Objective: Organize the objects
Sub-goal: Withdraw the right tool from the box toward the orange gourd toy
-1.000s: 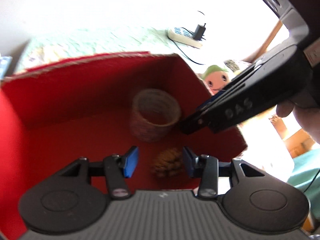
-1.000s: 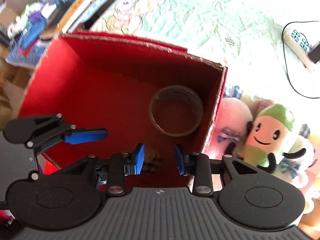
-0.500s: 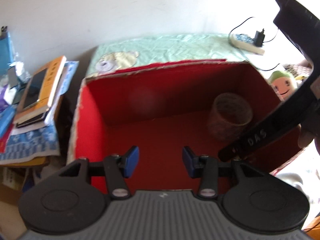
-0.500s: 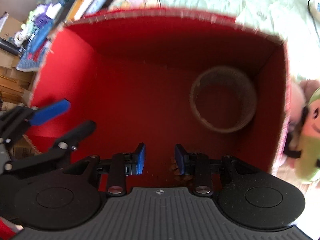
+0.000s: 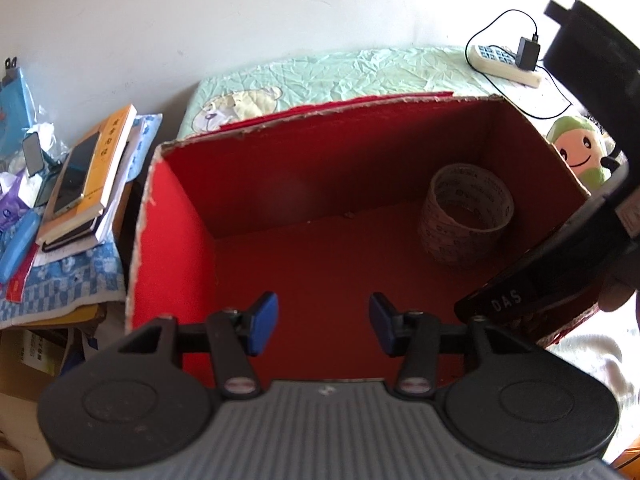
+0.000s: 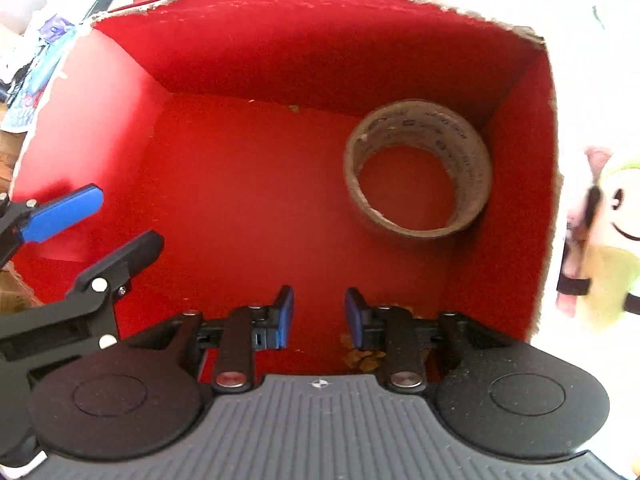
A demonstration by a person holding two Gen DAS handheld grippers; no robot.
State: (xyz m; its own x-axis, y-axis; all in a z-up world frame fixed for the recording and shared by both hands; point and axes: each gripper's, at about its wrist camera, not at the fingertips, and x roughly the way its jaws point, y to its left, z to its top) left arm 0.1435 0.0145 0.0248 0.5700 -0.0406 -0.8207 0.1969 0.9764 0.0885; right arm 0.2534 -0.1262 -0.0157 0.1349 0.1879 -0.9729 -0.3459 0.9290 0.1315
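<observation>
A red open box stands on a bed. A roll of brown tape lies in its far right corner. A pine cone lies on the box floor by the near wall, partly hidden behind my right gripper's fingers. My left gripper is open and empty above the near edge of the box. My right gripper is open and empty, low inside the box. The left gripper's fingers show at the left of the right wrist view.
A green plush doll lies just right of the box. A power strip with a charger lies on the green sheet behind. Stacked books and a phone sit to the left.
The left gripper has drawn back and up from the pine cone, out of the box. The right gripper has moved lower into the box. Both stay open.
</observation>
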